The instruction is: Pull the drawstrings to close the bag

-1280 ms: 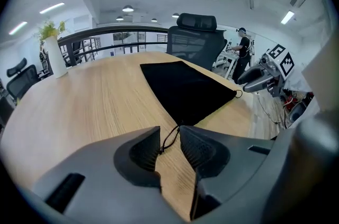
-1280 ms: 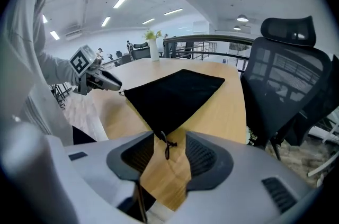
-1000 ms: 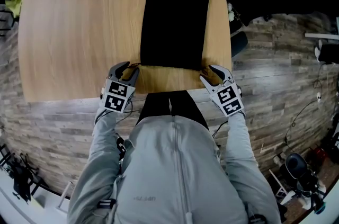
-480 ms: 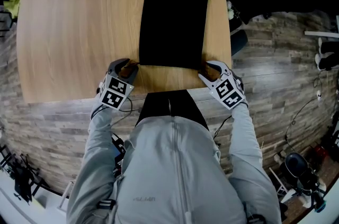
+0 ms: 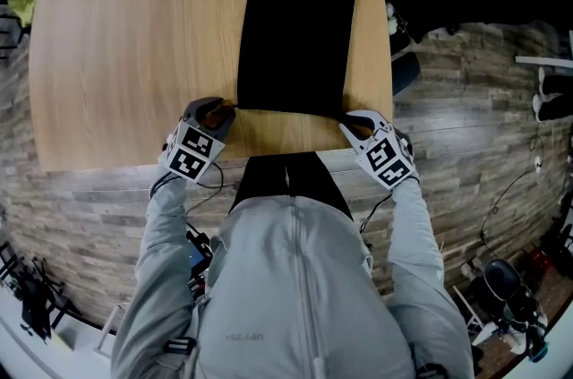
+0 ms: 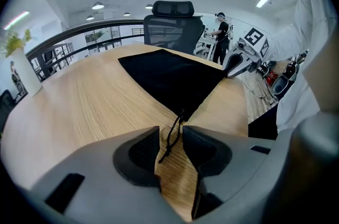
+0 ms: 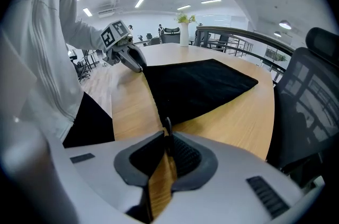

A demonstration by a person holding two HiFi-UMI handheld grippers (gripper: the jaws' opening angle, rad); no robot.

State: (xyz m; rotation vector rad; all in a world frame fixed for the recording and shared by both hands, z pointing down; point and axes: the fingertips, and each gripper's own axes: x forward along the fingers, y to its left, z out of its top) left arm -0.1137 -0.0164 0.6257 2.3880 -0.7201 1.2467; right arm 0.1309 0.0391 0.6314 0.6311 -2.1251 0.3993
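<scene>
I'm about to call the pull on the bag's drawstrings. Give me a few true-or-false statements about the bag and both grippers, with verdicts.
1. The black bag lies flat on the wooden table. True.
2. The left gripper is clamped shut on a cord. False: its jaws stand apart, and the left drawstring lies loose between them.
3. The right gripper has nothing between its jaws. False: its jaws are closing, and the right drawstring is caught between the pads.
4. The grippers sit at the bag's near edge, one at each corner. True.
</scene>
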